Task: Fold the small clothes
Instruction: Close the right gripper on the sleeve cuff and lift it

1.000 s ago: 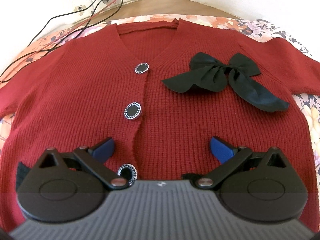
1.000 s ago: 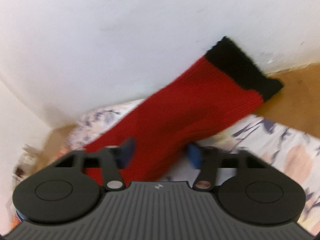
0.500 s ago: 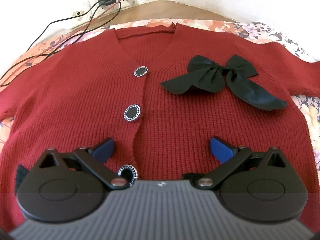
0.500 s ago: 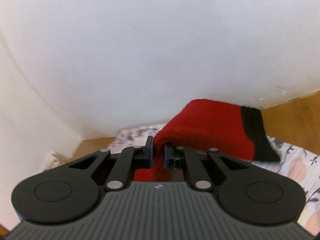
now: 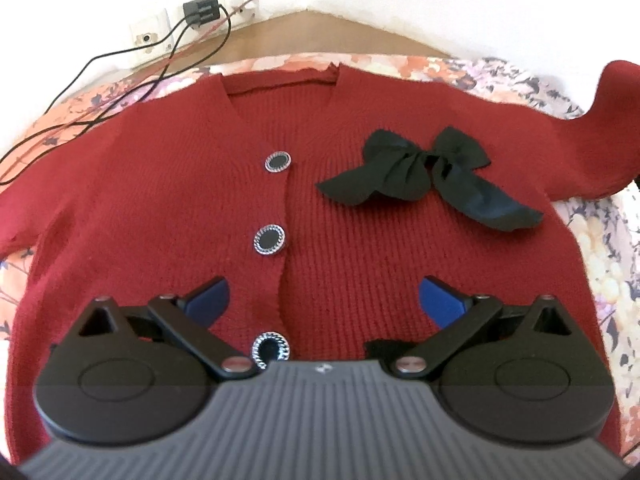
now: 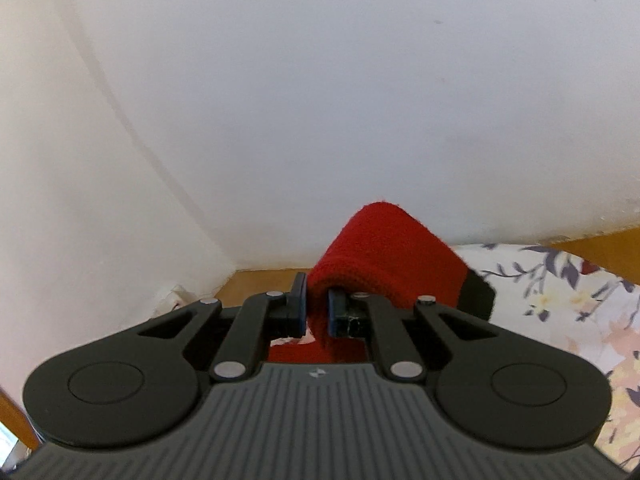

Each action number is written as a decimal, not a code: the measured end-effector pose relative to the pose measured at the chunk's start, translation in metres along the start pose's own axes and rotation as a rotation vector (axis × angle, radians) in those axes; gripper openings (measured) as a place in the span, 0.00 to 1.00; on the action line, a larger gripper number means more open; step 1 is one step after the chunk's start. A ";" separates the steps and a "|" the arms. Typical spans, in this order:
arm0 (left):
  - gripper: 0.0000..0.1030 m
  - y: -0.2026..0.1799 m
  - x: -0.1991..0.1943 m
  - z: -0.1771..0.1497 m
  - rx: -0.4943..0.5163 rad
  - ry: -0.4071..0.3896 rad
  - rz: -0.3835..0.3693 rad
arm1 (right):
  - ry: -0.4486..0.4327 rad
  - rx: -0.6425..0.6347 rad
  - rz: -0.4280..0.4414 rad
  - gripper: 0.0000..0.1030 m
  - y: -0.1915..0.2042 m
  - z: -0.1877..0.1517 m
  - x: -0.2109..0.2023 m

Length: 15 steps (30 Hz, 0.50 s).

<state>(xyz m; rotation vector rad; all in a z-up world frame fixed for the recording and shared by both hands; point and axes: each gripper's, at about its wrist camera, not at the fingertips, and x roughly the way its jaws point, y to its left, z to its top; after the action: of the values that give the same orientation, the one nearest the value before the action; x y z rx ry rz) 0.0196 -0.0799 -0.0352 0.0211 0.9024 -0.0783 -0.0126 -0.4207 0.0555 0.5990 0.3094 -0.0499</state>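
A dark red knitted cardigan (image 5: 168, 216) lies flat, front up, on a floral sheet (image 5: 612, 264). It has black round buttons (image 5: 269, 239) down its middle and a black bow (image 5: 416, 176) on the chest. My left gripper (image 5: 324, 300) hovers open over the lower hem, nothing between its blue pads (image 5: 440, 300). In the right wrist view my right gripper (image 6: 317, 312) is shut on the red sleeve (image 6: 384, 252), which arches over the fingers; its black cuff (image 6: 476, 296) hangs on the right. The lifted sleeve (image 5: 612, 120) rises at the right edge of the left wrist view.
Black and red cables (image 5: 120, 80) run from wall sockets (image 5: 200, 10) across the bed's far left corner. A wooden headboard strip (image 5: 304, 32) and white wall lie behind the cardigan. A white wall (image 6: 320, 100) fills most of the right wrist view, with floral sheet (image 6: 560, 300) at right.
My right gripper closed on the sleeve and lifted it, so the sleeve now folds over the fingers. The left gripper stayed open and pulled back slightly, showing more wall and socket.
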 end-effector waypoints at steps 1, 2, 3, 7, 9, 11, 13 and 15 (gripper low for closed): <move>1.00 0.002 -0.002 0.001 -0.003 -0.003 -0.003 | 0.005 -0.006 0.002 0.10 0.001 -0.002 -0.006; 1.00 0.004 -0.004 0.001 -0.006 -0.006 -0.005 | 0.010 -0.014 0.003 0.10 0.006 -0.003 -0.005; 1.00 0.007 -0.005 0.002 -0.008 -0.009 -0.004 | 0.015 -0.022 0.004 0.10 0.012 -0.005 -0.003; 1.00 0.017 -0.008 0.001 -0.008 -0.016 0.007 | 0.036 -0.029 0.026 0.09 0.026 -0.018 -0.003; 1.00 0.024 -0.010 0.001 -0.012 -0.014 0.014 | 0.042 -0.034 0.036 0.09 0.035 -0.023 -0.002; 1.00 0.031 -0.011 0.000 -0.019 -0.014 0.012 | 0.041 -0.043 0.042 0.09 0.045 -0.028 -0.005; 1.00 0.036 -0.012 0.000 -0.018 -0.014 0.007 | 0.041 -0.050 0.047 0.09 0.053 -0.032 -0.003; 1.00 0.039 -0.014 0.000 -0.013 -0.015 0.005 | 0.042 -0.050 0.054 0.09 0.055 -0.035 0.003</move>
<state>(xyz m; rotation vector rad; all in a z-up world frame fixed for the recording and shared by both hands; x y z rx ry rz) 0.0141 -0.0402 -0.0253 0.0109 0.8877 -0.0676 -0.0118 -0.3552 0.0578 0.5587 0.3345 0.0227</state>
